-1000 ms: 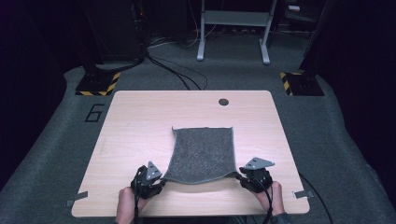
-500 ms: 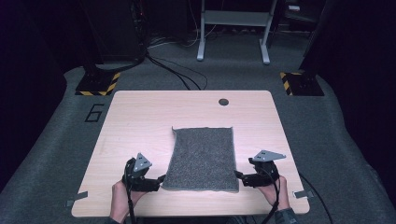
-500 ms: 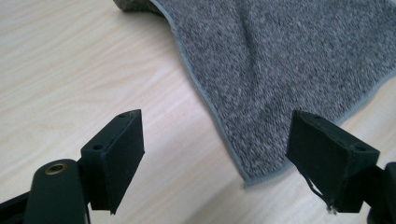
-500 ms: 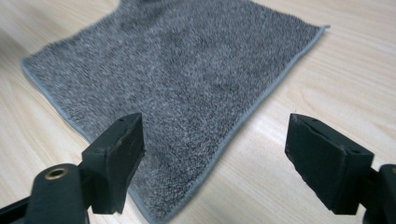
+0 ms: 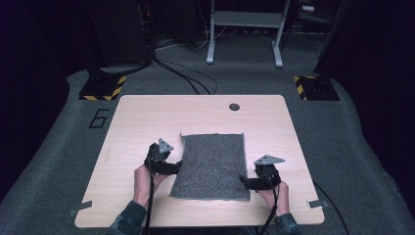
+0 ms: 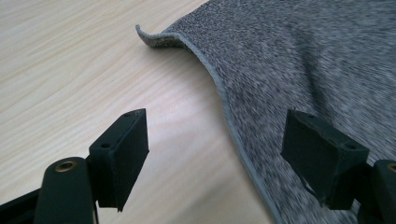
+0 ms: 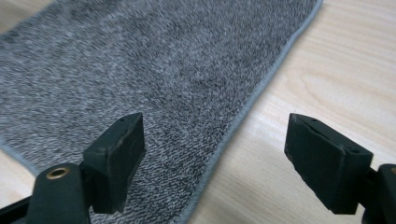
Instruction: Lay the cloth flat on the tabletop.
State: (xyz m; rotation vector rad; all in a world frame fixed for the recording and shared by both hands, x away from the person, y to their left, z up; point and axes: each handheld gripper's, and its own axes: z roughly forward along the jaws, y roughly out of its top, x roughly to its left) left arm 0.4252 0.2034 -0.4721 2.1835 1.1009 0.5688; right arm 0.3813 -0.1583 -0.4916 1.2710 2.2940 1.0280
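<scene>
On the near half of a pale wooden tabletop (image 5: 147,112), a grey towel (image 5: 211,164) lies spread out flat, its long sides running from near to far. A second ago the person held its two near corners raised and pulled taut, one in each tool; half a second ago the cloth was already down on the wood with the tools at those corners. Now both tools have let go and moved along the sides. The left tool (image 5: 177,166) sits at the towel's left edge, about halfway up, and the right tool (image 5: 243,180) at the right edge nearer the front. In the two gripper views the jaws of each stand wide apart, straddling the hemmed edge with nothing between them. This suggests the spreading step is done and a new grasp on the side edges, perhaps for a fold, is being lined up.

The towel is a mottled grey, looped fabric with a thin, lighter grey hem. It rests smooth except at the far left corner (image 6: 152,37), which curls upward off the wood. A small dark round grommet (image 5: 234,106) sits at the far side, well apart from the cloth.
</scene>
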